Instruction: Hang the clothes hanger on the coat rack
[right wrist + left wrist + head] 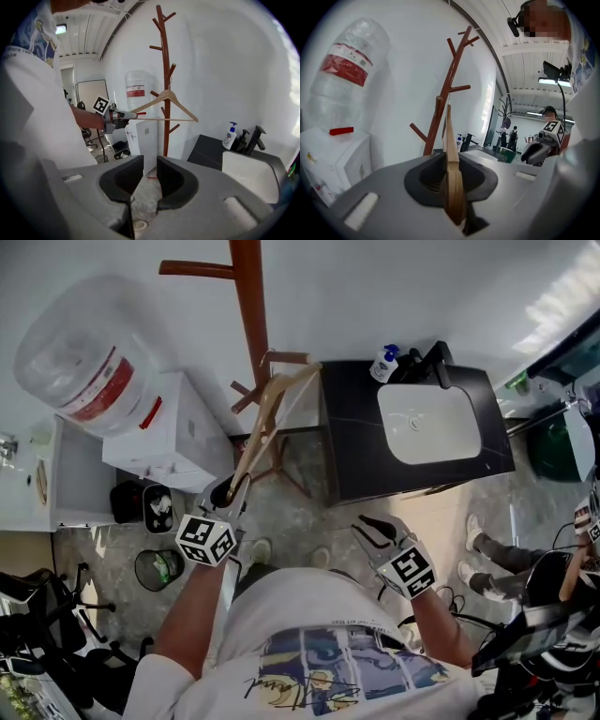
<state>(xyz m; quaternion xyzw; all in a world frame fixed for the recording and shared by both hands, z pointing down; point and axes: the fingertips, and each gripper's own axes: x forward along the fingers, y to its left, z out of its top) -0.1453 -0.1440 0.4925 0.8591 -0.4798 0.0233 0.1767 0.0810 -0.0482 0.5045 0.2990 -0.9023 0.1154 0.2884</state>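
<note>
Ahead of my left gripper (228, 491), the clothes hanger (261, 423) runs lengthwise straight toward the coat rack (248, 296). My jaws pinch its near arm end, hook by the trunk pegs, can't tell if seated. My right gripper (375, 532) is spread, empty, farther back.

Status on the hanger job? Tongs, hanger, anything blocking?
Left tongs shut on hanger end. Right tongs open, empty. Hanger hook up at rack pegs, can't tell if seated. Water dispenser beside rack, not blocking.
</note>
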